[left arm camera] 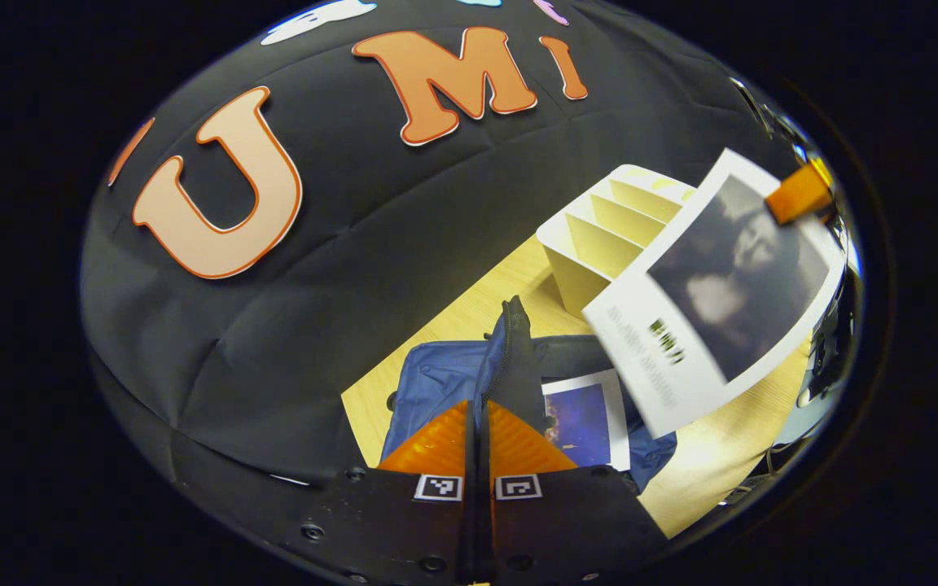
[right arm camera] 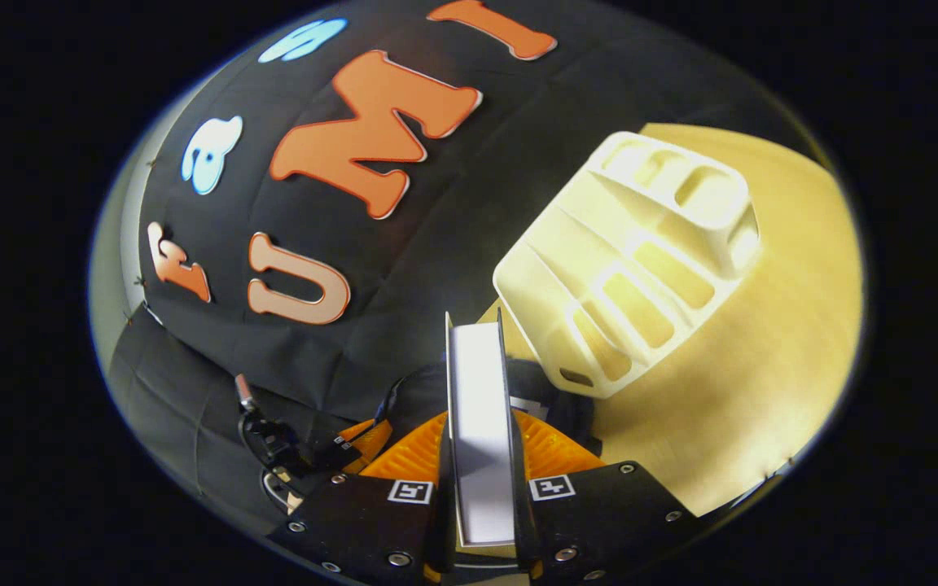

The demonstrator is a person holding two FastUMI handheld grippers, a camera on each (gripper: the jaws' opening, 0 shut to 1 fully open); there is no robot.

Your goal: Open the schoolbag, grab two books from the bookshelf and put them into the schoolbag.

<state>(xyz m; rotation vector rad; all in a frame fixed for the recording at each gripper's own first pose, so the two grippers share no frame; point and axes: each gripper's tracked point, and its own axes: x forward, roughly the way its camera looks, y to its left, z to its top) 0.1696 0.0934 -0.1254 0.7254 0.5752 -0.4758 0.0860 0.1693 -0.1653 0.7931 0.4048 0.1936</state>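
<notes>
My left gripper (left arm camera: pixel 477 411) is shut on the zipped edge of the blue schoolbag (left arm camera: pixel 436 370) and holds the flap (left arm camera: pixel 511 350) up, so the bag stands open on the wooden table. A book with a blue cover (left arm camera: pixel 585 419) lies inside the bag. Above the opening hangs a second book with a grey portrait cover (left arm camera: pixel 721 301), tilted, its top corner gripped by the right gripper's fingertips (left arm camera: pixel 799 195). In the right gripper view that book (right arm camera: pixel 481 407) shows edge on, and my right gripper (right arm camera: pixel 481 423) is shut on it. The dark bag (right arm camera: pixel 554 391) lies just below.
The white slotted bookshelf (left arm camera: pixel 599 236) (right arm camera: pixel 640 260) stands on the table (right arm camera: pixel 762 391) behind the bag, with no books showing in its slots. The black cloth wall rises close behind the table. A black cable and part of the other gripper (right arm camera: pixel 282 443) sit at the lower left.
</notes>
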